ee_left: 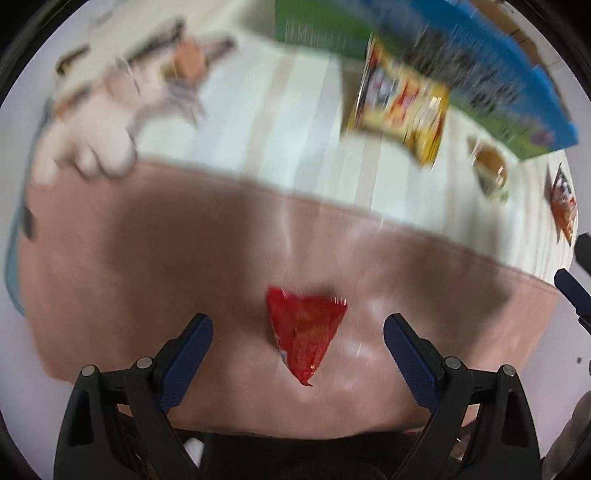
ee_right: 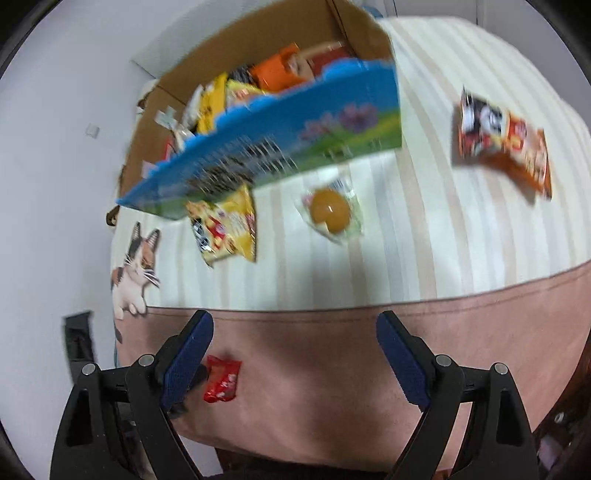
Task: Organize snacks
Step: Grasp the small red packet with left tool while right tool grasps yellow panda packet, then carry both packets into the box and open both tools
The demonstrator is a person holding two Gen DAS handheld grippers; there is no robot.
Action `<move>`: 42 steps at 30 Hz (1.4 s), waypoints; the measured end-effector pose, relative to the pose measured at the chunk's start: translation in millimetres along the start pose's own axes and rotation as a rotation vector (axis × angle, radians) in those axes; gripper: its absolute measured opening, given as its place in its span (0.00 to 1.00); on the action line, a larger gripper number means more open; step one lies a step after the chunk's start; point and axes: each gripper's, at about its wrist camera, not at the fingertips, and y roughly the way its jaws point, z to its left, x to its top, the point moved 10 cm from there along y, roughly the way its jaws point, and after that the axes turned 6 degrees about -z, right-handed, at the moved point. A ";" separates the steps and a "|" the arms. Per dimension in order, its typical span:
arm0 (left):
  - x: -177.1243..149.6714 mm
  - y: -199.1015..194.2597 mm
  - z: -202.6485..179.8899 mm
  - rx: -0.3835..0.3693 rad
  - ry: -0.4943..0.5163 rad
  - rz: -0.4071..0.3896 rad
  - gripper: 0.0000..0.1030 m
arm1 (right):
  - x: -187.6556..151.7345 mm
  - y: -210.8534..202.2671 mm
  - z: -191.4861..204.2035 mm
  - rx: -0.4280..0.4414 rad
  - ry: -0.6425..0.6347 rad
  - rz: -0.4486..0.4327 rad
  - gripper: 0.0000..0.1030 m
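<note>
Snacks fill your cardboard box (ee_right: 258,48) far ahead of the right tongs (ee_right: 294,330): orange and yellow packets. Your left tongs (ee_left: 298,334) gape empty around a red packet (ee_left: 303,332) on the pink cloth (ee_left: 147,258). Right tongs also gape empty.

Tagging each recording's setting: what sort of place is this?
Probably a home, perhaps a bedroom: a soft surface under a striped cover with a cat print, loose snack packets, a cardboard box of snacks and a plain white wall.
</note>
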 end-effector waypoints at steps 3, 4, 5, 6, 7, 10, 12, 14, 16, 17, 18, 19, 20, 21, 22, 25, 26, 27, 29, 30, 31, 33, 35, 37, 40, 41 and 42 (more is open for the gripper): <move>-12.4 23.1 -3.5 -0.050 -0.033 0.055 0.86 | -5.0 9.4 -4.2 -0.008 0.007 0.017 0.89; -14.2 28.5 -3.6 -0.058 -0.049 0.060 0.72 | -5.6 11.9 -4.6 -0.012 0.006 0.018 0.89; -14.8 32.1 -4.0 -0.069 -0.059 0.062 0.61 | -5.3 14.1 -4.2 -0.013 0.003 0.019 0.89; -15.4 35.6 -3.8 -0.075 -0.070 0.067 0.40 | -4.5 17.4 -2.7 -0.013 -0.005 0.023 0.89; -15.8 37.7 -3.4 -0.077 -0.077 0.070 0.41 | -2.8 21.3 -0.1 -0.008 -0.017 0.024 0.89; -11.5 31.8 -2.2 -0.075 -0.081 0.035 0.40 | 7.0 30.6 16.9 0.039 -0.085 0.016 0.89; -2.0 23.2 2.8 -0.053 -0.080 -0.005 0.40 | 15.5 41.2 29.6 0.042 -0.123 0.009 0.89; 8.8 16.9 9.3 -0.038 -0.093 -0.033 0.40 | 25.0 57.3 43.7 0.046 -0.137 0.005 0.89; 20.8 12.2 16.0 -0.032 -0.114 -0.052 0.40 | 33.5 72.3 56.6 0.043 -0.148 -0.009 0.89; 28.1 9.7 19.8 -0.027 -0.125 -0.064 0.40 | 38.4 80.9 64.0 0.031 -0.165 -0.022 0.91; 35.3 7.6 23.7 -0.016 -0.132 -0.075 0.40 | 42.4 89.4 70.0 0.008 -0.186 -0.033 0.94; 43.4 5.3 27.2 -0.005 -0.137 -0.090 0.40 | 45.7 97.0 75.5 -0.010 -0.202 -0.043 0.95; 52.4 3.1 30.0 0.008 -0.135 -0.104 0.40 | 48.3 105.3 80.7 -0.022 -0.210 -0.048 0.95; 61.2 1.1 32.4 0.022 -0.132 -0.120 0.40 | 49.8 112.7 84.9 -0.027 -0.209 -0.045 0.95; 68.1 -0.6 33.7 0.034 -0.127 -0.132 0.40 | 50.7 118.5 88.4 -0.029 -0.203 -0.045 0.95; 91.0 -5.5 36.2 0.077 -0.100 -0.171 0.40 | 51.9 136.1 97.0 -0.044 -0.187 -0.040 0.95; 98.9 -6.8 36.2 0.089 -0.089 -0.181 0.40 | 51.8 141.1 97.4 -0.053 -0.179 -0.035 0.95; 104.4 -7.3 35.8 0.100 -0.079 -0.188 0.40 | 51.7 145.8 98.4 -0.055 -0.168 -0.030 0.95; 111.5 -8.3 34.9 0.115 -0.063 -0.199 0.40 | 53.3 156.2 98.5 -0.071 -0.135 -0.021 0.95; 114.0 -8.7 34.8 0.121 -0.057 -0.202 0.40 | 54.9 160.2 98.5 -0.081 -0.122 -0.020 0.95; 115.6 -9.0 34.7 0.125 -0.053 -0.204 0.40 | 56.5 162.9 98.2 -0.094 -0.116 -0.021 0.95; 118.0 -11.8 35.1 0.126 -0.049 -0.203 0.40 | 60.1 165.6 98.5 -0.117 -0.103 -0.032 0.93; 122.5 -12.9 35.8 0.125 -0.050 -0.200 0.40 | 60.0 167.1 99.0 -0.149 -0.118 -0.028 0.84; 122.9 -15.3 30.1 0.127 -0.043 -0.205 0.40 | 59.2 163.6 100.7 -0.170 -0.170 -0.038 0.71; 115.1 -23.5 25.1 0.112 -0.037 -0.208 0.40 | 52.4 156.7 98.2 -0.146 -0.184 -0.037 0.68; 123.6 -23.6 31.8 0.108 -0.037 -0.206 0.40 | 50.6 154.5 96.4 -0.138 -0.180 -0.037 0.67; 120.6 -22.8 37.6 0.101 -0.036 -0.204 0.40 | 48.1 151.0 93.3 -0.129 -0.178 -0.037 0.66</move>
